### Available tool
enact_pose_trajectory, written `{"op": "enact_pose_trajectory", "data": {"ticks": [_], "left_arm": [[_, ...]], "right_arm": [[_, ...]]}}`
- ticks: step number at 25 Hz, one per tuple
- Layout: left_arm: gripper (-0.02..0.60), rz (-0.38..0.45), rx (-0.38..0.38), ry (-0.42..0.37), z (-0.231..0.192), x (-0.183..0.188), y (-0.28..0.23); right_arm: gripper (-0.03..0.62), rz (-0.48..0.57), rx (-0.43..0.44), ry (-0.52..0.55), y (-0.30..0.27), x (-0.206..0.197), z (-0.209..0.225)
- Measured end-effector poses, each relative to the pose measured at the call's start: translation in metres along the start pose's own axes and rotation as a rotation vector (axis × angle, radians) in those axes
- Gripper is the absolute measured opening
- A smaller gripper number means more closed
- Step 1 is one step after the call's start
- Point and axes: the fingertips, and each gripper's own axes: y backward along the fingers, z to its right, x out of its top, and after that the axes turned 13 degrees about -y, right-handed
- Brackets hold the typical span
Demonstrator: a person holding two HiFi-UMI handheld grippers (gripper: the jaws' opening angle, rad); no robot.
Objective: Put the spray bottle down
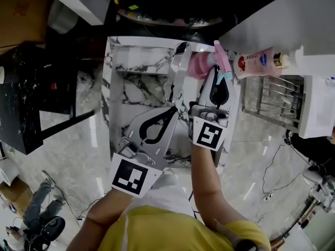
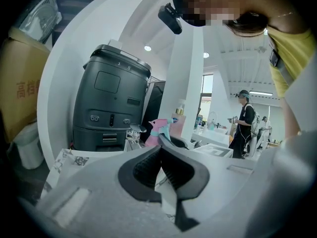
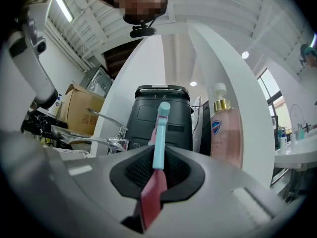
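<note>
The spray bottle point(image 1: 200, 66) is pink with a light blue trigger and nozzle. It hangs at the far right edge of the marble sink point(image 1: 116, 88). My right gripper point(image 1: 219, 76) is shut on its head; in the right gripper view the blue trigger and pink neck point(image 3: 159, 133) stand clamped between the ribbed pads. Its body is mostly hidden behind the jaws there. My left gripper point(image 1: 175, 107) hovers over the basin, shut with nothing in it, and its tips point(image 2: 159, 150) meet. From the left gripper view the spray bottle point(image 2: 157, 130) shows just beyond them.
A chrome faucet point(image 1: 179, 69) rises between the two grippers. A pink soap bottle point(image 1: 257, 61) lies on the white ledge at right, above a wire rack point(image 1: 273, 99). A dark grey machine point(image 2: 111, 103) stands behind the sink. A person point(image 2: 243, 119) stands far off.
</note>
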Motion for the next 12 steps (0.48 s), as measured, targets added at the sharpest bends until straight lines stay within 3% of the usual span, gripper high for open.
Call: {"op": "enact_pose_trajectory", "data": {"ticks": [7,12], "left_arm": [[0.000,0.016,0.002,-0.004,0.001,0.009,0.006],[0.000,0.031,0.009,-0.008,0.003,0.021,0.010]], "right_arm": [[0.032,-0.076,-0.007,-0.007,0.006,-0.007,0.001],[0.095,-0.158,0.000,-0.038,0.008,-0.007,0.001]]}}
